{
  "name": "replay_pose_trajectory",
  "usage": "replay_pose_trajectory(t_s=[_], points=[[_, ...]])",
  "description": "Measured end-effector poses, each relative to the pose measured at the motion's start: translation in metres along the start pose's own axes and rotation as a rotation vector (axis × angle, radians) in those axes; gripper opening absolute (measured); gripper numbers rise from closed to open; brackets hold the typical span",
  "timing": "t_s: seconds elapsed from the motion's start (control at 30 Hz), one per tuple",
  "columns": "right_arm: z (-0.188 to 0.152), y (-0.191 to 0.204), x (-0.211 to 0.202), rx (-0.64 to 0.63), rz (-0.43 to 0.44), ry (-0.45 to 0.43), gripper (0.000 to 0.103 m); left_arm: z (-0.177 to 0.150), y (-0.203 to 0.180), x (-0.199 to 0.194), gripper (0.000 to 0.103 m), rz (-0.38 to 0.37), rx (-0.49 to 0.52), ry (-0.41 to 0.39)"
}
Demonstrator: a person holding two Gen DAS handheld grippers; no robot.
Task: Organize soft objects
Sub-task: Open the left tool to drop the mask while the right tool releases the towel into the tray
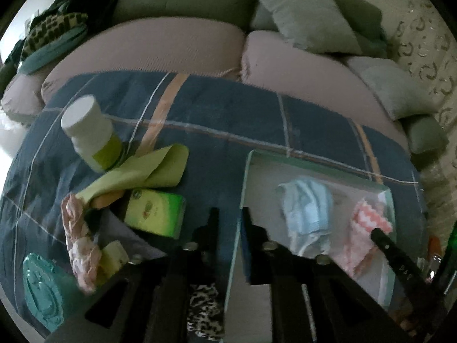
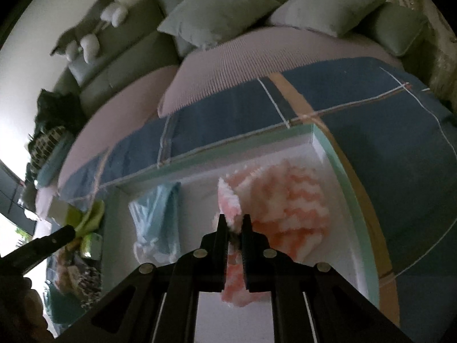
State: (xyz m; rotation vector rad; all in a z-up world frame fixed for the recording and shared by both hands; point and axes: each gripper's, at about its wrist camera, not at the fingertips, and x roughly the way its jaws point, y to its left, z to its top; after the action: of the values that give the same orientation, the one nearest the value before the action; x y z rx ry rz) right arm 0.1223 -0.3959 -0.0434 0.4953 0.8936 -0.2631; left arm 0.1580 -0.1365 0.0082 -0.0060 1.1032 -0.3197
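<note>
Black fingers of the right tool (image 2: 234, 225) fill the bottom of the right wrist view, clenched on a fold of the pink-and-white fluffy cloth (image 2: 282, 200), whose lower end hangs between the jaws while the rest bunches inside the white box with a mint-green rim (image 2: 328, 145). Beside it in the same box lies a light blue cloth (image 2: 155, 214), crumpled against the left wall. From the left wrist view the box (image 1: 248, 165) sits on a blue plaid blanket (image 1: 228, 108), and the right tool (image 1: 380, 235) shows only as a dark tip over the pink cloth (image 1: 368, 220), with the blue cloth (image 1: 307, 203) to its left. The left tool (image 1: 230, 217) hovers over the box's near-left edge, its jaws parted with nothing between them. A leopard-print fabric (image 1: 204, 311) peeks from under its frame, mostly hidden. To the left on the blanket lie a white-capped bottle with a yellow-green band (image 1: 88, 134), tipped on its side, a yellow-green cloth strip (image 1: 142, 174) folded over, a green-and-yellow sponge-like block (image 1: 155, 214), a crumpled pinkish piece (image 1: 78, 237) too blurred to name, and a teal plastic item (image 1: 42, 288) cut off by the frame edge. Pale cushions (image 1: 308, 17) lean against the sofa back behind the blanket.
</note>
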Motion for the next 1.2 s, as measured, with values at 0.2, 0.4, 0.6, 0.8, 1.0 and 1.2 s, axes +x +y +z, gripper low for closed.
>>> replay_pose_trajectory(t_s=[0.2, 0.4, 0.6, 0.8, 1.0, 1.2], points=[[0.002, 0.016, -0.019, -0.064, -0.056, -0.052, 0.012, -0.003, 0.005, 0.006, 0.059, -0.002, -0.01, 0.02], [0.001, 0.029, -0.024, -0.111, -0.097, -0.063, 0.043, -0.004, 0.007, 0.008, 0.076, 0.002, -0.003, 0.012], [-0.001, 0.04, -0.021, -0.125, -0.097, -0.057, 0.06, -0.004, 0.007, 0.008, 0.087, 0.012, 0.011, 0.005], [-0.003, 0.046, -0.019, -0.132, -0.123, -0.05, 0.074, -0.005, 0.017, 0.008, 0.09, 0.032, -0.011, 0.008], [-0.003, 0.046, -0.024, -0.124, -0.135, -0.066, 0.09, -0.006, 0.025, 0.004, 0.091, 0.037, -0.032, 0.013], [-0.002, 0.048, -0.031, -0.125, -0.127, -0.091, 0.103, -0.009, 0.028, -0.001, 0.091, 0.035, -0.034, 0.016]])
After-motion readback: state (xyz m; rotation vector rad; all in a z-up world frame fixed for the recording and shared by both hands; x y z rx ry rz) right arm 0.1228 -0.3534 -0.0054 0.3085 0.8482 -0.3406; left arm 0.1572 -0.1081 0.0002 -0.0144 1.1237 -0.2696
